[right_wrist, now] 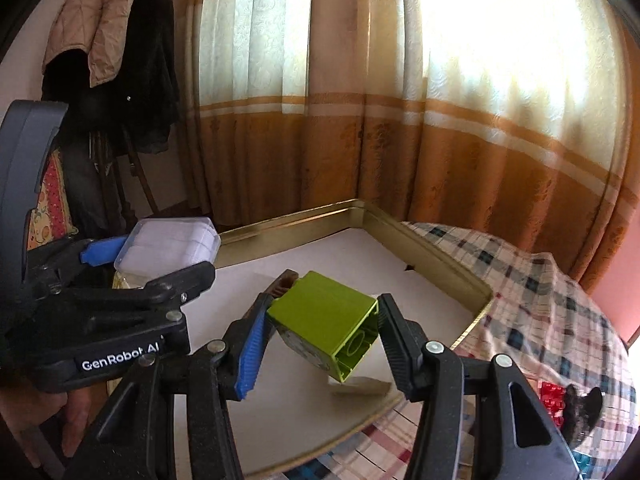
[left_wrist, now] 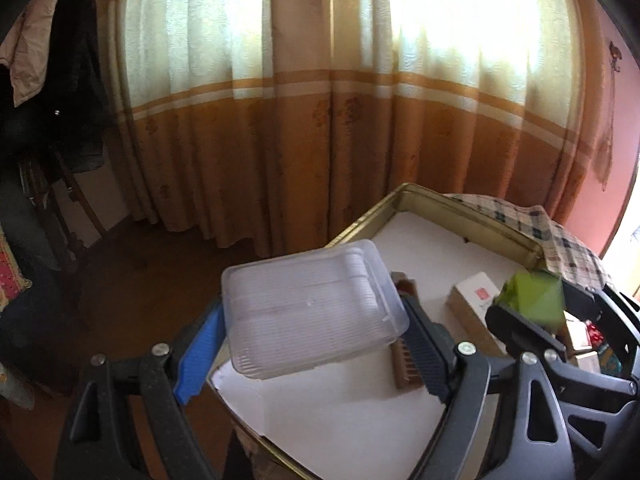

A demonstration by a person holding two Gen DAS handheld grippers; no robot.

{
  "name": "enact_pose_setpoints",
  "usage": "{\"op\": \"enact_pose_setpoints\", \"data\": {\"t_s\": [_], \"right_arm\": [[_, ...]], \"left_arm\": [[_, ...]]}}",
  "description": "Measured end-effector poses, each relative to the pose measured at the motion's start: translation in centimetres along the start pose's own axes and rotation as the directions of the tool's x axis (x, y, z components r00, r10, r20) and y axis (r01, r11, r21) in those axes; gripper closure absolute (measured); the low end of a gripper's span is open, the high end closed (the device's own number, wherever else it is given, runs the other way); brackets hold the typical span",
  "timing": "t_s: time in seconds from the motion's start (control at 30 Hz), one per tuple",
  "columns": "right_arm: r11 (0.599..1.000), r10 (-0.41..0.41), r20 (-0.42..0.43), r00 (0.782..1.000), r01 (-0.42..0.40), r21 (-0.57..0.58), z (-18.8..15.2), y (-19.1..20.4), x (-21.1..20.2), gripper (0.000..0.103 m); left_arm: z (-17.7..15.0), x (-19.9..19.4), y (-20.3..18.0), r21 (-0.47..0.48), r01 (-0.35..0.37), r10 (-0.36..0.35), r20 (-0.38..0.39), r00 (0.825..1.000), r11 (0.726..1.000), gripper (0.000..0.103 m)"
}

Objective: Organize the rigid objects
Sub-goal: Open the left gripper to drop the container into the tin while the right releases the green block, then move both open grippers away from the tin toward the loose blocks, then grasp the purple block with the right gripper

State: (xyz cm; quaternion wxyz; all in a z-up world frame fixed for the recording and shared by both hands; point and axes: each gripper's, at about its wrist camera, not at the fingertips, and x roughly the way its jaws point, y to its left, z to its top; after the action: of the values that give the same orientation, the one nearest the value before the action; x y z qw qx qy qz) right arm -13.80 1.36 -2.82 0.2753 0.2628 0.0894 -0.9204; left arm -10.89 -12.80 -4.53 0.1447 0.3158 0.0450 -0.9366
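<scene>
Black plastic left gripper [right_wrist: 160,258] and right gripper [right_wrist: 320,344]: one blue ribbed pad each, silver rivets, "GenRobot AI" label.

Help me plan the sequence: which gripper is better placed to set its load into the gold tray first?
Probably right: the right gripper holds the green block over the tray floor, while the left's clear box overhangs the tray's edge.

- Two grippers: left gripper [left_wrist: 316,344] and right gripper [right_wrist: 324,348].
- One clear plastic box [left_wrist: 308,312].
- One green block [right_wrist: 326,330].
- One gold tray [right_wrist: 436,248].
- One brush [left_wrist: 402,364].
- One white and brown carton [left_wrist: 474,300].
- One checked cloth [right_wrist: 540,300].
- Two coats [right_wrist: 116,52] on a stand, one beige and one black.
- One curtain [left_wrist: 320,100].
</scene>
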Motion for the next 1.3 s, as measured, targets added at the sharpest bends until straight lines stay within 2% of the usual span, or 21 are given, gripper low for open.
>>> {"op": "enact_pose_setpoints", "data": {"t_s": [0.07, 0.13, 0.17, 0.33, 0.53, 0.63, 0.73, 0.9, 1.1, 1.3], "right_arm": [[1.000, -0.012, 0.001, 1.000, 0.012, 0.011, 0.0, 0.0, 0.1, 0.038], [1.000, -0.005, 0.000, 1.000, 0.005, 0.030, 0.0, -0.3, 0.1, 0.028], [0.999, -0.004, 0.000, 1.000, 0.004, 0.036, -0.1, -0.4, -0.1, 0.026], [0.998, -0.020, -0.010, 1.000, 0.021, 0.059, -1.5, -1.6, -2.6, 0.026], [0.991, -0.070, -0.003, 0.998, 0.069, 0.111, -4.4, -5.3, -8.6, 0.026], [0.985, -0.118, 0.007, 0.993, 0.116, 0.126, -6.2, -7.5, -12.0, 0.026], [0.975, -0.170, -0.004, 0.985, 0.169, 0.144, -8.1, -9.8, -14.5, 0.025], [0.962, -0.224, -0.058, 0.973, 0.230, 0.146, -10.9, -12.6, -16.2, 0.025], [0.963, -0.198, -0.106, 0.974, 0.214, 0.163, -12.8, -13.9, -15.6, 0.025], [0.974, -0.163, -0.144, 0.976, 0.183, 0.136, -13.2, -13.4, -14.1, 0.025]], "left_arm": [[0.1, -0.1, 0.2, 0.000, -0.018, 0.018, 0.005, 1.000, 1.000, 0.016], [0.1, -0.3, 0.4, -0.004, -0.028, 0.028, 0.012, 1.000, 1.000, 0.011], [0.0, -0.5, 0.5, -0.013, -0.032, 0.032, 0.017, 0.999, 0.999, 0.007], [-0.5, -1.7, 0.5, -0.049, 0.001, 0.001, 0.025, 1.000, 0.999, 0.005], [-2.6, -4.3, -1.8, -0.063, 0.098, -0.096, 0.041, 0.995, 0.993, 0.005], [-3.3, -5.6, -3.8, -0.035, 0.142, -0.139, 0.057, 0.989, 0.989, 0.005], [-4.3, -6.9, -6.9, 0.024, 0.197, -0.198, 0.063, 0.978, 0.980, 0.000], [-5.3, -7.1, -11.2, 0.117, 0.254, -0.257, 0.011, 0.966, 0.960, 0.000], [-6.7, -6.6, -15.0, 0.202, 0.278, -0.273, -0.052, 0.960, 0.939, 0.000], [-7.4, -6.4, -16.5, 0.243, 0.287, -0.274, -0.084, 0.958, 0.927, 0.000]]}}
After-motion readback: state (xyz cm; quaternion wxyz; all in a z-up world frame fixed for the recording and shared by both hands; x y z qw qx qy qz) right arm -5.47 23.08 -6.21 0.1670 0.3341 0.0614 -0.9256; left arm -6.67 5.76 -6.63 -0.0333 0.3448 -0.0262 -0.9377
